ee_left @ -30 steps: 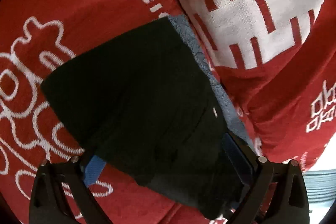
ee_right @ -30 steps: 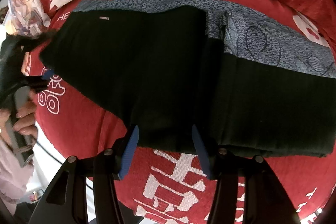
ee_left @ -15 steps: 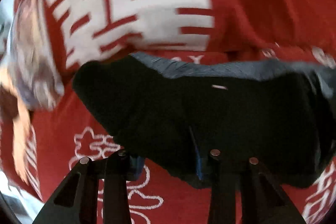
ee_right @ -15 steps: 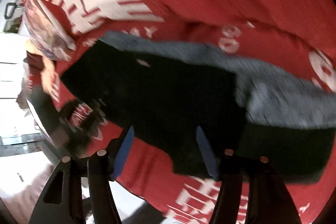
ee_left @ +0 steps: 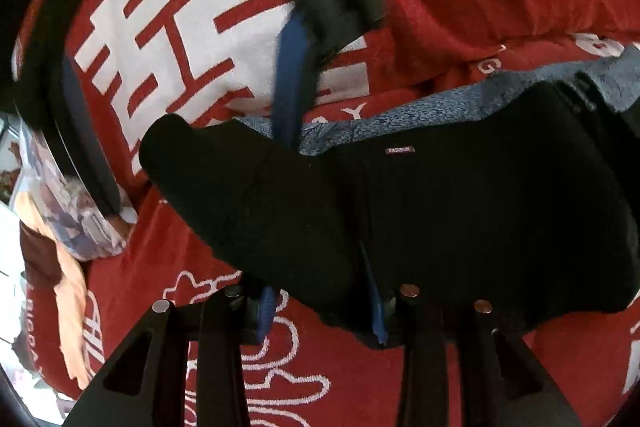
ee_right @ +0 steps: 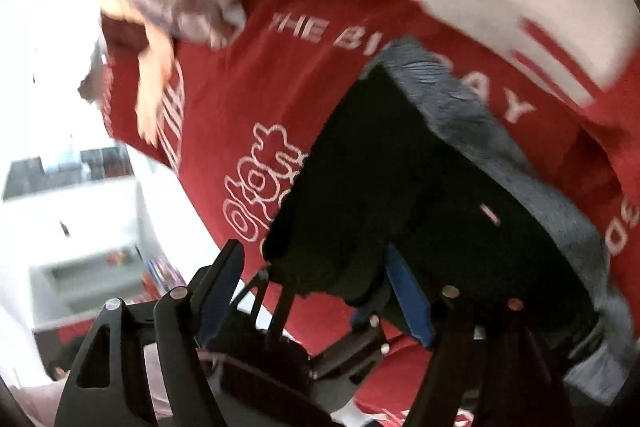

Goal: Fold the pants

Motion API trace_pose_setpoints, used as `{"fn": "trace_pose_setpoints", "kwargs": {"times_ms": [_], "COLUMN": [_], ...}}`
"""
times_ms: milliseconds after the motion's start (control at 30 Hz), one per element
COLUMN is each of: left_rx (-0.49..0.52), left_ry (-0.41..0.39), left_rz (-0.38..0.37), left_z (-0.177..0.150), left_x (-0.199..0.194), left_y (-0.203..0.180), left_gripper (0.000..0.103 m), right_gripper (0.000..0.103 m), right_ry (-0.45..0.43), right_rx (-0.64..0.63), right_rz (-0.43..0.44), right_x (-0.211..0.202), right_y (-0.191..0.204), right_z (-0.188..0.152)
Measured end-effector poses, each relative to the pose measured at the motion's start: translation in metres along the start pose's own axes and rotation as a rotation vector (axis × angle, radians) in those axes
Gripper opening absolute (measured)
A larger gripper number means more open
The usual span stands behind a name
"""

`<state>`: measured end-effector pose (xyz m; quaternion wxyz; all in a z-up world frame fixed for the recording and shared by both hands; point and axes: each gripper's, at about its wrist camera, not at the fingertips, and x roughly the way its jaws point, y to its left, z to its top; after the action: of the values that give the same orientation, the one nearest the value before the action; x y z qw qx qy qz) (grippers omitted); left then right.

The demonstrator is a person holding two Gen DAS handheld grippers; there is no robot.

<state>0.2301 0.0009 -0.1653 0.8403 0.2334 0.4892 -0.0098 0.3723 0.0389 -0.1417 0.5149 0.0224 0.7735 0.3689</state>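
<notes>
Black knit fabric fills the lower half of both views: the pants (ee_left: 460,211), already doubled over, lie on the grey-blue patterned cloth (ee_left: 400,107) that peeks out along their far edge, toward twelve o'clock. Our left gripper (ee_left: 320,303) stands narrow with the near hem bunched between its blue pads, so we judge it clamped on the pants. Our right gripper (ee_right: 316,291) is opening, its jaws wide; its right pad lies against the dark fabric but nothing is squeezed between them. To do this fold well, we would keep the left grip firm on all layers, let the right jaws spread fully before sliding them over the free edge at about five o'clock from the small label (ee_left: 400,149), and lift both corners level so the fold lands square. The right view is motion-blurred, so we cannot tell exactly which edge it faces. The surface is a soft red blanket (ee_left: 500,7) with white lettering and a large white block character, lumpy enough to drag cloth. At nine o'clock a pale floor and white furniture (ee_right: 80,211) show, with a bare foot (ee_right: 154,83) on the blanket's edge.
</notes>
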Motion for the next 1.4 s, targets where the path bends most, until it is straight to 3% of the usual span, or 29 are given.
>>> {"fn": "trace_pose_setpoints", "kwargs": {"times_ms": [133,167,200,233,267,433,600,767,967,1133,1300,1400], "left_rx": [-0.007,-0.016,-0.026,-0.037,-0.037,-0.082,-0.105,-0.084,-0.019,0.077,0.187,0.222], "left_ry": [-0.010,-0.004,0.009,0.008,-0.004,-0.062,-0.126,-0.187,-0.224,-0.225,-0.172,-0.096], "left_rz": [-0.002,-0.011,-0.025,-0.038,-0.041,-0.110,-0.187,-0.268,-0.367,-0.438,-0.471,-0.479], "left_z": [0.002,0.003,0.003,0.004,0.005,0.023,0.050,0.079,0.113,0.132,0.132,0.125], "left_x": [-0.004,-0.004,-0.003,-0.005,-0.009,-0.040,-0.083,-0.126,-0.165,-0.181,-0.168,-0.148], "left_y": [-0.002,-0.001,0.000,0.001,0.001,0.003,-0.007,-0.037,-0.097,-0.173,-0.246,-0.282], "left_gripper": [0.039,0.039,0.039,0.039,0.039,0.039,0.039,0.039,0.039,0.039,0.039,0.039], "right_gripper": [0.074,0.065,0.031,0.023,0.021,0.020,0.020,0.021,0.021,0.020,0.020,0.020], "right_ry": [0.044,0.058,0.070,0.061,0.037,-0.092,-0.256,-0.407,-0.571,-0.673,-0.709,-0.704], "right_rx": [0.019,0.028,0.029,0.029,0.034,0.076,0.125,0.184,0.265,0.369,0.492,0.570], "right_rz": [-0.039,-0.064,-0.108,-0.123,-0.109,0.056,0.234,0.339,0.401,0.442,0.444,0.459], "right_x": [0.019,0.024,0.028,0.027,0.022,-0.015,-0.069,-0.124,-0.169,-0.189,-0.178,-0.151], "right_y": [0.000,-0.003,-0.005,-0.008,-0.015,-0.038,-0.065,-0.099,-0.151,-0.215,-0.278,-0.318], "right_z": [0.011,0.011,0.009,0.003,0.000,-0.029,-0.085,-0.147,-0.238,-0.321,-0.379,-0.400]}}
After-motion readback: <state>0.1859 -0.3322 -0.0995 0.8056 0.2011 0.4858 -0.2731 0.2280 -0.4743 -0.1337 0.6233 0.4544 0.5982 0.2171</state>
